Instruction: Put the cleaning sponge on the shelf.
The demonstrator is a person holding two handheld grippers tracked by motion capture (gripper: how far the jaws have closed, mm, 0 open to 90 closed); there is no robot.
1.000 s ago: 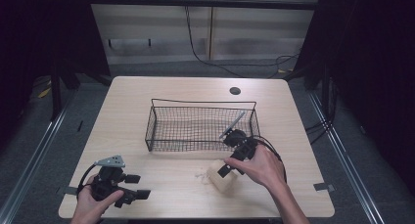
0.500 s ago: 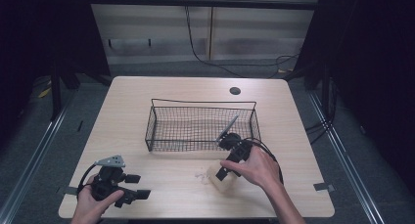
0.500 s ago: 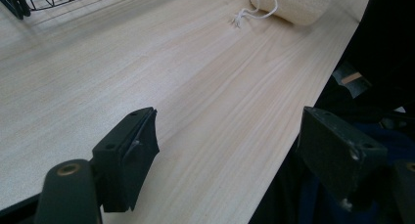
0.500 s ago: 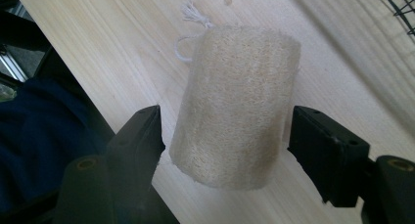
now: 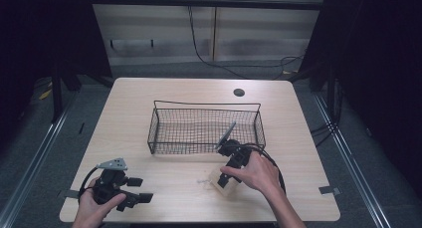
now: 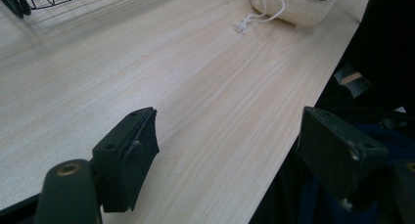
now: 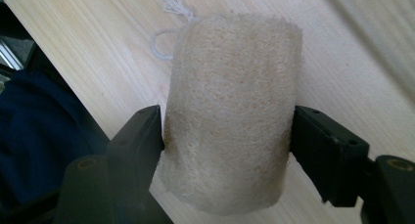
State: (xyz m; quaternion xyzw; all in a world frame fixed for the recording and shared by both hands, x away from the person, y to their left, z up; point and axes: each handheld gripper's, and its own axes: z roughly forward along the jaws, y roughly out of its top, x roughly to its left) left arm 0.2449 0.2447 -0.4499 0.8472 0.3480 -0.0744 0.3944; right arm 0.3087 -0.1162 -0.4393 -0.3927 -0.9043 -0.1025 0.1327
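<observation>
Beige and scratchy, the sponge [image 7: 230, 121] lies on the table [image 5: 164, 185] near the front edge, and the right gripper [image 7: 227, 131] has come down over it, so its jaws have just been closing and now touch both sides of it. Its long side runs straight away from the jaws, with the string [image 7: 164, 35] at the far end, and the basket [image 5: 204, 128] is just behind. The left gripper [image 6: 230, 145] is well apart with jaws spread wide on nothing; from above, the hand [image 5: 251, 173] hides part of the sponge.
</observation>
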